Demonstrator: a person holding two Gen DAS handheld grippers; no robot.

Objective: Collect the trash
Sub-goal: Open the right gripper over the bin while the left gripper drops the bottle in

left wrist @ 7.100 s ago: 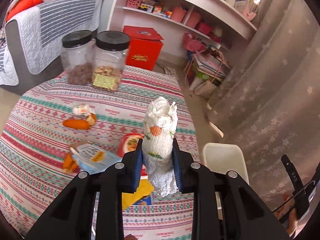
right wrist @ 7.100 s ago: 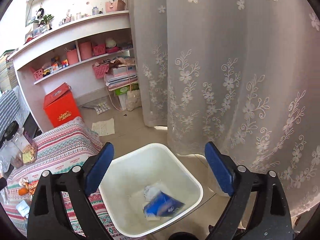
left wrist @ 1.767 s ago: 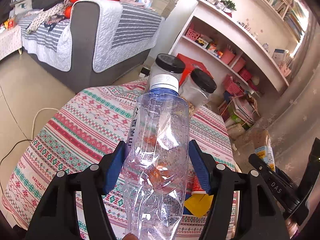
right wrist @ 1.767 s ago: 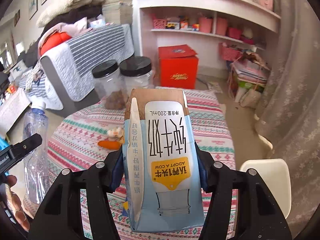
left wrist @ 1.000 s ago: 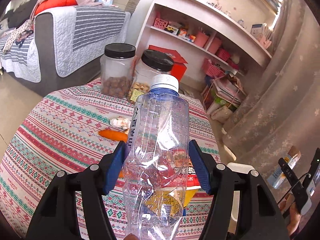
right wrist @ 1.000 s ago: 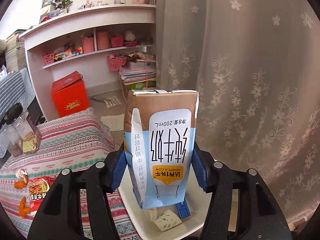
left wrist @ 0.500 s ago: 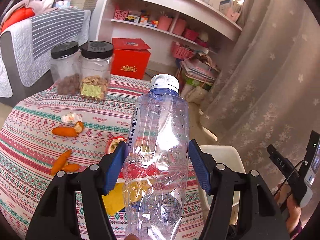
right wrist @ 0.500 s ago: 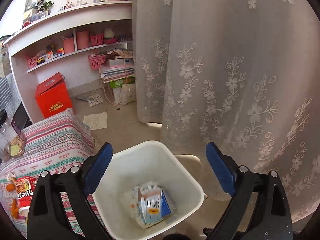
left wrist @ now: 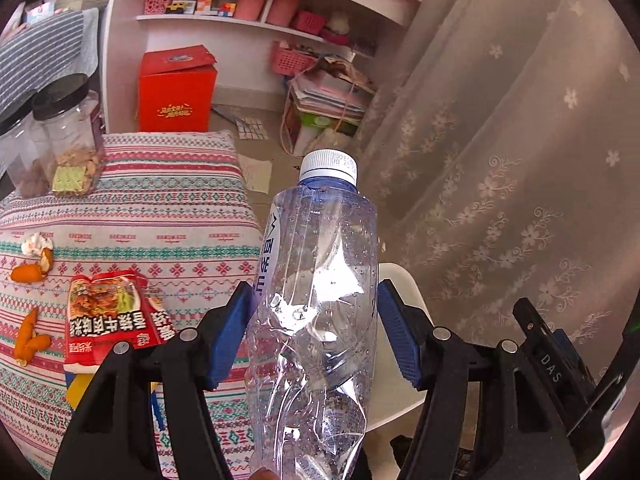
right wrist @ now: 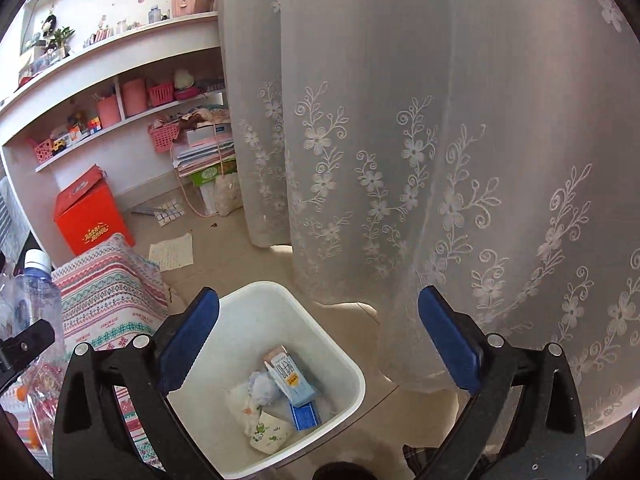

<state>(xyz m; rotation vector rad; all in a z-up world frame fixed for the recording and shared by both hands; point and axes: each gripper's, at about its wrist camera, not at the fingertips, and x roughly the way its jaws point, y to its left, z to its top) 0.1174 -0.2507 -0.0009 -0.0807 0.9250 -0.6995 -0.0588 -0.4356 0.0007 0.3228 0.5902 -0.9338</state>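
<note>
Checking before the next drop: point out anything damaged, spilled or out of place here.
The plastic water bottle in the left tool is crushed and creased low down. Orange peel and a torn red snack packet lie loose on the tablecloth. A sheet of paper lies on the floor.

A white lace curtain (right wrist: 440, 140) with embroidered flowers hangs to the beige tiled floor (right wrist: 224, 256), beside white wall shelves (right wrist: 120, 68) holding pink baskets, and a red box (right wrist: 90, 216) stands below.
</note>
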